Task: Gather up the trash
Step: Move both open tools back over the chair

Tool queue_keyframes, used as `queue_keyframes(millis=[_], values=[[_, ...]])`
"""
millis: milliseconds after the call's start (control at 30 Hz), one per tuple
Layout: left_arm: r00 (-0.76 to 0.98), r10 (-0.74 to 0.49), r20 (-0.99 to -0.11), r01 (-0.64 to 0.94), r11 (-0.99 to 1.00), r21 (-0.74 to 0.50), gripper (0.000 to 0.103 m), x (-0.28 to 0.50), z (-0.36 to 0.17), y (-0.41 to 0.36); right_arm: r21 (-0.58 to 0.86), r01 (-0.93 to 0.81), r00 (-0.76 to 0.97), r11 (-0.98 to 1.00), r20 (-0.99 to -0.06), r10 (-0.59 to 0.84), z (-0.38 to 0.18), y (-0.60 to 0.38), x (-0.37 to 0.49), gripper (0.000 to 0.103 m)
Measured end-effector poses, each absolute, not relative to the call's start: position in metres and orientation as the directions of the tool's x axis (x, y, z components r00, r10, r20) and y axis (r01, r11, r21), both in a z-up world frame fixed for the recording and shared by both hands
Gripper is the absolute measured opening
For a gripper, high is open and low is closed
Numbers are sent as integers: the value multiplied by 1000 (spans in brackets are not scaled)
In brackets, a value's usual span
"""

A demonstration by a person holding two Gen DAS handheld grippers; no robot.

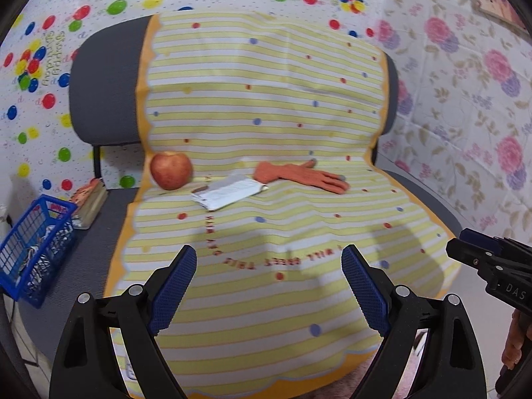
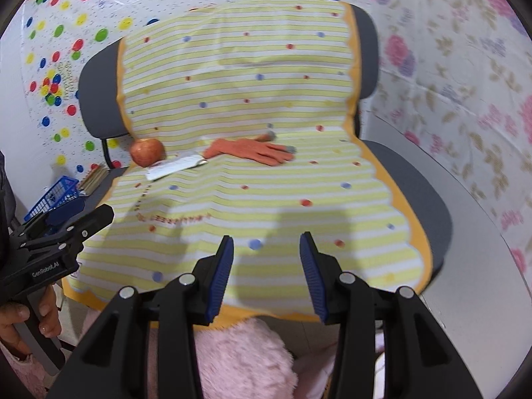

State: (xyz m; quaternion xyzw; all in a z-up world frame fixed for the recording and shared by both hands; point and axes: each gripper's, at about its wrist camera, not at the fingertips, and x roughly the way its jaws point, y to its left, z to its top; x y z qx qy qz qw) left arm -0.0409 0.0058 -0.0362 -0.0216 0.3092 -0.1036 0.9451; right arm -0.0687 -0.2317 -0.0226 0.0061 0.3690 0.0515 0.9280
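A chair draped in a yellow-striped cloth (image 1: 266,106) (image 2: 252,99) faces both cameras. On its seat lie a red apple (image 1: 171,174) (image 2: 147,156), a flat white wrapper (image 1: 229,192) (image 2: 176,167) and an orange glove (image 1: 301,177) (image 2: 251,150). My left gripper (image 1: 269,286) hovers open over the seat's front, empty, well short of the wrapper. My right gripper (image 2: 266,276) is also open and empty, near the seat's front edge. Each gripper shows at the edge of the other's view.
A blue basket (image 1: 35,259) (image 2: 55,196) holding crumpled scraps stands left of the chair, beside a stack of books (image 1: 89,199). Dotted and floral sheets cover the walls. A pink fuzzy garment (image 2: 246,359) and a hand (image 2: 20,319) show below.
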Motion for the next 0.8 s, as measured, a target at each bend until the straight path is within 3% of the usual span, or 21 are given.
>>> queue_keyframes(millis=[800], values=[[767, 11, -641, -50, 998, -43, 88, 8, -32, 84, 139, -238, 688, 961, -674, 268, -28, -171, 39, 41]])
